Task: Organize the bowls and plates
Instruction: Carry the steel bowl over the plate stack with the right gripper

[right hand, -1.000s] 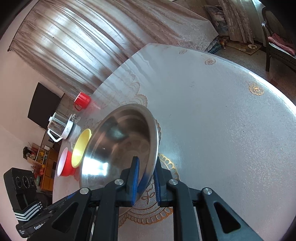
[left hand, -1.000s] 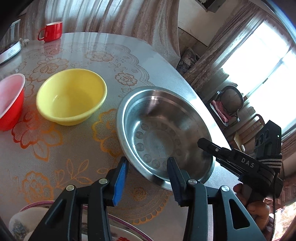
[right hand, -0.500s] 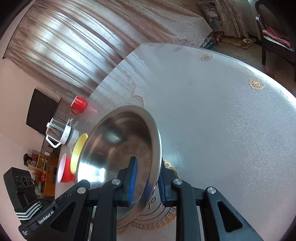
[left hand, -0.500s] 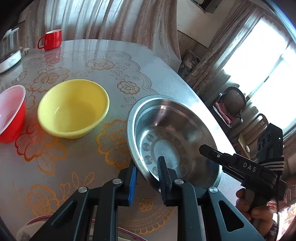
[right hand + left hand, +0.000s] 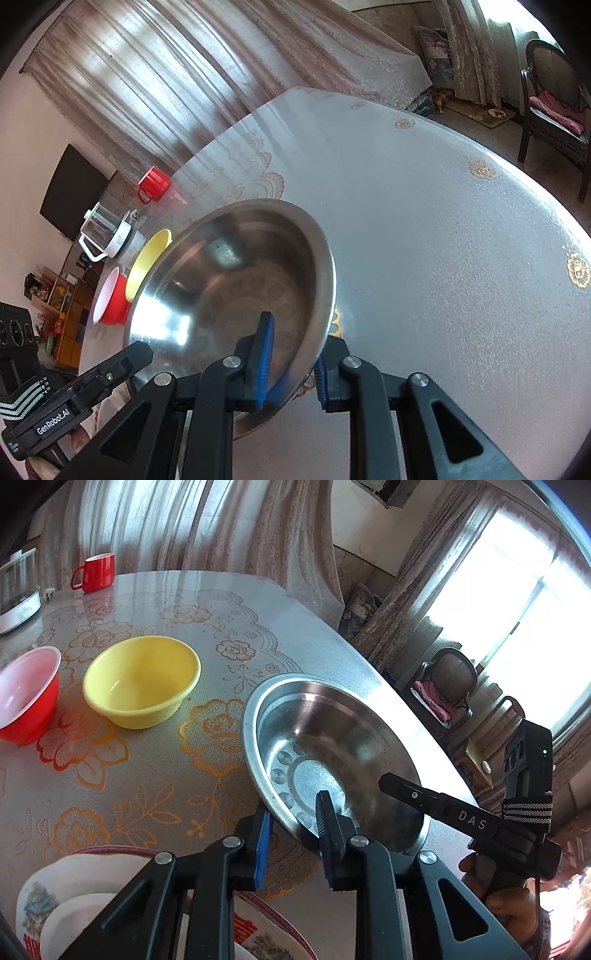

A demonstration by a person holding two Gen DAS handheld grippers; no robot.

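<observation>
In the left wrist view, the patterned plates [image 5: 55, 897] are running off the bottom edge, with the gripper's black frame covering much of them. The red bowl [image 5: 26, 698] and the glass jug [image 5: 18, 587] are being cropped by the left edge. In the right wrist view, the steel bowl [image 5: 229, 295] is hiding most of the yellow bowl [image 5: 149, 258], leaving only a crescent of rim showing. The shelf [image 5: 55, 295] clutter at far left is staying too small to identify.
</observation>
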